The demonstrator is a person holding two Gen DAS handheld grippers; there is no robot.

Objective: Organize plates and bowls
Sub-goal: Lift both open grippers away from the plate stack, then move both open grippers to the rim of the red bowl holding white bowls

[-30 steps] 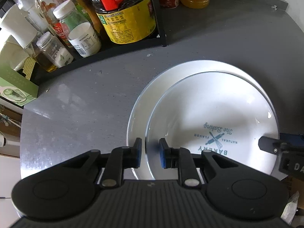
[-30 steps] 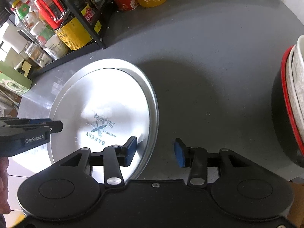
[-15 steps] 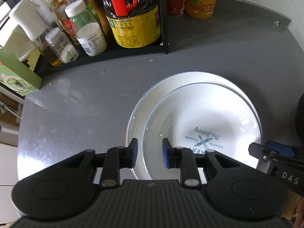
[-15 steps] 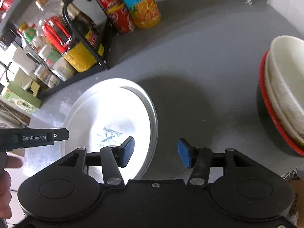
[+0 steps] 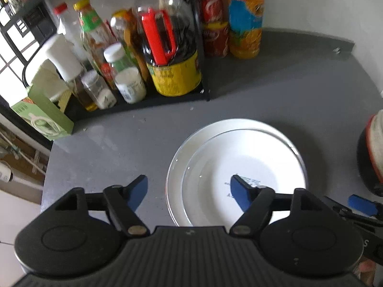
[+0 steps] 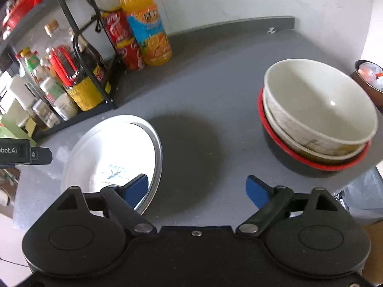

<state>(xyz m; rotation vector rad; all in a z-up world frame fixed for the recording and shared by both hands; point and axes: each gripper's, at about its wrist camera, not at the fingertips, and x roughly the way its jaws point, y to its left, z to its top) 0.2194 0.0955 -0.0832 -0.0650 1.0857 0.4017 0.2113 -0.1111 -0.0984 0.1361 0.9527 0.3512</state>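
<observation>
Two white plates (image 5: 244, 153) lie stacked on the grey counter (image 5: 119, 148), the upper one printed with a bakery logo. They also show in the right wrist view (image 6: 115, 153). Cream bowls (image 6: 318, 102) sit stacked in a black bowl with a red rim (image 6: 282, 143) at the right; their edge shows in the left wrist view (image 5: 373, 148). My left gripper (image 5: 189, 191) is open and empty above the near left edge of the plates. My right gripper (image 6: 197, 189) is open and empty above the counter between plates and bowls.
A black rack (image 5: 203, 47) with oil and sauce bottles (image 5: 172, 55) stands at the back left. Red cans (image 6: 124, 40) and an orange juice bottle (image 6: 146, 26) stand by the wall. A green box (image 5: 43, 119) sits at the counter's left edge.
My left gripper has opened wide, let go of the plate rim and risen. My right gripper has opened wider and pulled up and back, bringing the bowl stack into view.
</observation>
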